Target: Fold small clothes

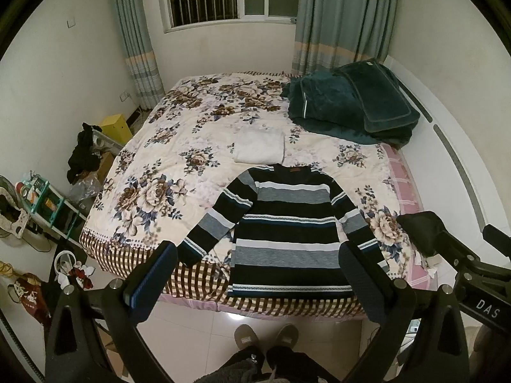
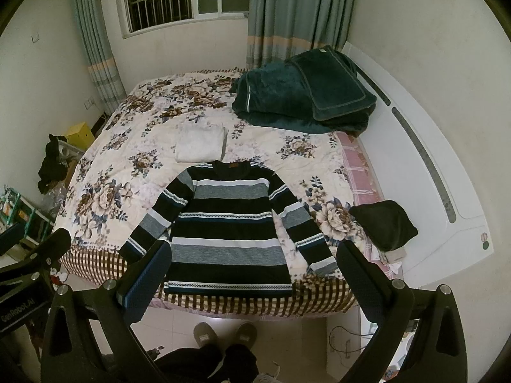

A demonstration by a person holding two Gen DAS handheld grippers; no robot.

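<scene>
A black, grey and white striped sweater [image 1: 287, 229] [image 2: 230, 229] lies flat on the floral bedspread near the bed's front edge, sleeves spread outward and down. Behind its collar sits a folded white garment [image 1: 259, 149] [image 2: 199, 143]. A small black garment [image 1: 418, 233] [image 2: 385, 225] lies at the bed's right side. My left gripper [image 1: 258, 258] is open, held above the sweater's hem with nothing between its fingers. My right gripper [image 2: 254, 258] is open too, hovering over the hem, empty. Part of the right tool [image 1: 479, 274] shows in the left wrist view.
A dark green blanket pile [image 1: 348, 105] [image 2: 303, 95] fills the bed's far right corner. A white headboard [image 2: 424, 172] runs along the right. Clutter, shelves [image 1: 48, 204] and a yellow box [image 1: 116, 127] stand left of the bed. A person's slippered feet [image 2: 225, 335] stand on the tiled floor.
</scene>
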